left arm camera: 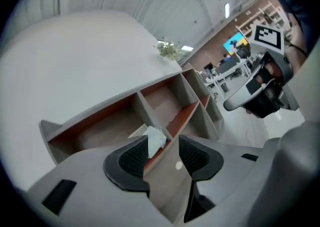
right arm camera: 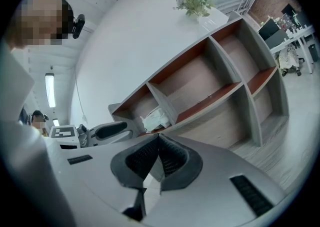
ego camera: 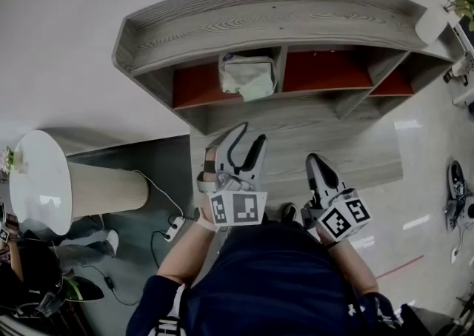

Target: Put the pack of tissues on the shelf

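Tissues (ego camera: 246,75) sit in the shelf's (ego camera: 259,20) upper row, in the leftmost cubby, tucked against the divider on its right. Left gripper (ego camera: 248,137) hangs at 6 o'clock from them, well apart, aimed at the shelf, its fingers (left arm camera: 131,160) spread with nothing between them. Right gripper (ego camera: 316,160) is at 3 o'clock of the left one, fingers (right arm camera: 172,157) pressed together at the tips, holding nothing.
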Demonstrator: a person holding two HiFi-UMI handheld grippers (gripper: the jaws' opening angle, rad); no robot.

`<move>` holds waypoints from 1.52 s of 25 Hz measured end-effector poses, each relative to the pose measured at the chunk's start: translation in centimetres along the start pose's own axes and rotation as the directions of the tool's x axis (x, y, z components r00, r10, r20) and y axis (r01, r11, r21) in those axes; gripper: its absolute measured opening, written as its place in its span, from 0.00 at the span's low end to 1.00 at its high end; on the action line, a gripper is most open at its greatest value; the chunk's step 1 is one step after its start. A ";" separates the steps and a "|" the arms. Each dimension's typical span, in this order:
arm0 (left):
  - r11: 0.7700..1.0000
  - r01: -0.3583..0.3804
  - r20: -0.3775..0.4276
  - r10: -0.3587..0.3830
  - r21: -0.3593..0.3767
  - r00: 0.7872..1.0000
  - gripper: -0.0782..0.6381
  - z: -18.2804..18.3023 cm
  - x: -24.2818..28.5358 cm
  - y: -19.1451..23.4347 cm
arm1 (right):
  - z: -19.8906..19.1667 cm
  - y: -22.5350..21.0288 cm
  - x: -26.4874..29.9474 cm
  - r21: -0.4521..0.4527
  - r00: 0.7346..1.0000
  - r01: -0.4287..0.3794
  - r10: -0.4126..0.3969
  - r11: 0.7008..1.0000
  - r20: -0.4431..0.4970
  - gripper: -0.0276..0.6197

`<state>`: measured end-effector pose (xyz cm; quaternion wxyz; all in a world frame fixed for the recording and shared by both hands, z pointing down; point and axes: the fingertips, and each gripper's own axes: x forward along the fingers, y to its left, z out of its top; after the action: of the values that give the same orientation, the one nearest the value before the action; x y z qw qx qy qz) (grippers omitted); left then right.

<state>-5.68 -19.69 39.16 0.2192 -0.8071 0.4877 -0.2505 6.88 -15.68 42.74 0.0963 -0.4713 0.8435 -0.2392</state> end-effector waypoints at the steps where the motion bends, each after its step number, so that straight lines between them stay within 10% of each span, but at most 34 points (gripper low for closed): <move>1: 0.998 0.017 -0.006 -0.018 -0.055 1.000 0.39 -0.4 -0.6 -0.3 | 0.0 0.2 0.0 -0.004 1.000 -0.007 0.007 1.000 0.000 0.06; 10: 0.900 0.117 0.080 -0.092 -0.420 0.993 0.31 -1.2 -4.8 -1.1 | 0.7 2.3 0.4 -0.079 0.999 -0.045 0.045 0.996 -0.003 0.06; 12: 0.901 0.101 0.132 -0.049 -0.422 0.990 0.14 -0.7 -5.7 -0.5 | 1.1 2.9 0.6 -0.116 0.999 -0.052 0.053 0.992 0.004 0.06; 22: 0.829 0.101 0.211 0.021 -0.550 0.977 0.13 1.2 -7.9 0.0 | 4.2 5.7 -0.4 -0.286 0.992 -0.052 0.083 0.957 0.100 0.06; 31: 0.879 0.109 0.224 -0.003 -0.465 0.974 0.13 1.7 -7.4 -0.4 | 4.6 6.1 -0.7 -0.348 0.991 -0.043 0.083 0.937 0.102 0.06; 38: 0.807 0.144 0.241 -0.002 -0.573 0.971 0.13 1.5 -6.8 0.0 | 4.8 5.9 -0.4 -0.355 0.992 -0.034 0.075 0.934 0.102 0.06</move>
<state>-7.51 -13.46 36.69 0.0043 -0.8768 0.4808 -0.0016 4.53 -14.25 35.67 0.0649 -0.4703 0.8784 -0.0544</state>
